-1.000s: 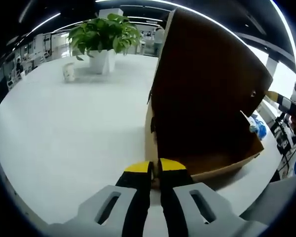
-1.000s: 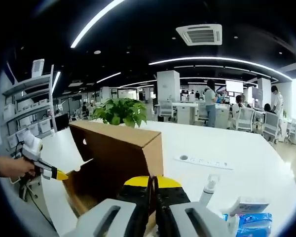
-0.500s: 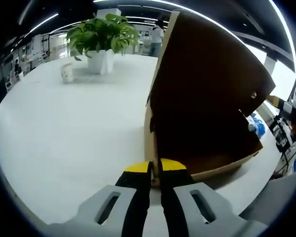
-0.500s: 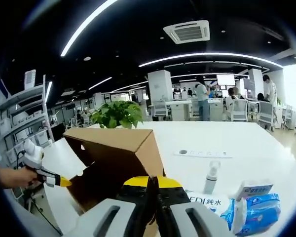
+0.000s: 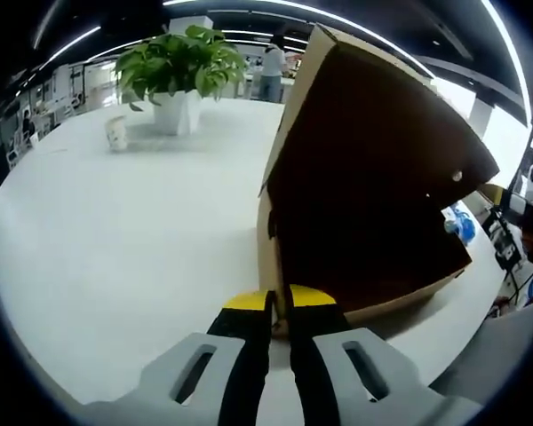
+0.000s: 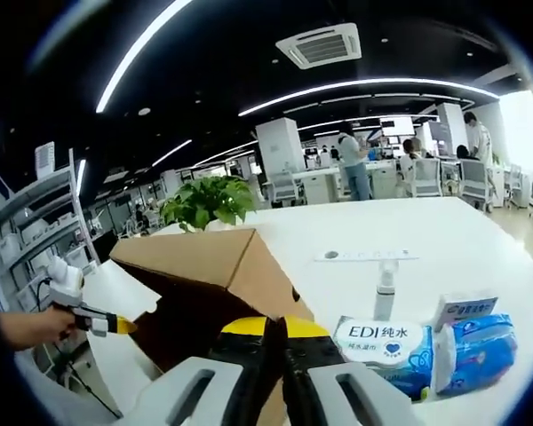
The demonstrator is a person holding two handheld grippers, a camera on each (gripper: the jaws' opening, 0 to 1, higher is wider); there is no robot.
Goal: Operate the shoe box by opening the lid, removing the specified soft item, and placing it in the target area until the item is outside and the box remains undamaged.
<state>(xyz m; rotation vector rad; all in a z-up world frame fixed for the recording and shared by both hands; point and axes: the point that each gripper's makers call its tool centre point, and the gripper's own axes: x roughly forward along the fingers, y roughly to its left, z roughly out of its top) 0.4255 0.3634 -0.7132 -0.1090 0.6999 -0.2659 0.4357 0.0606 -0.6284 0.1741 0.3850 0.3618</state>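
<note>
A brown cardboard shoe box [image 5: 400, 300] lies on the white table with its hinged lid [image 5: 373, 151] raised at a steep slant. The inside is dark, so I cannot make out any item in it. My left gripper [image 5: 280, 306] is shut, its yellow tips pinching the near corner of the box wall. In the right gripper view the lid [image 6: 195, 257] slopes up over the box, and my right gripper [image 6: 280, 328] is shut against its cardboard edge. The left gripper [image 6: 93, 319], held by a hand, touches the box's far end.
A potted plant [image 5: 173, 67] and a paper cup [image 5: 115, 133] stand at the far side of the table. To the right of the box lie a blue wet-wipes pack [image 6: 409, 342], a small spray bottle [image 6: 386, 288] and a power strip [image 6: 364, 256]. Office desks and people fill the background.
The lid has swung further up: its top face now shows in the left gripper view. The right gripper view has shifted, bringing the wipes pack more fully into sight.
</note>
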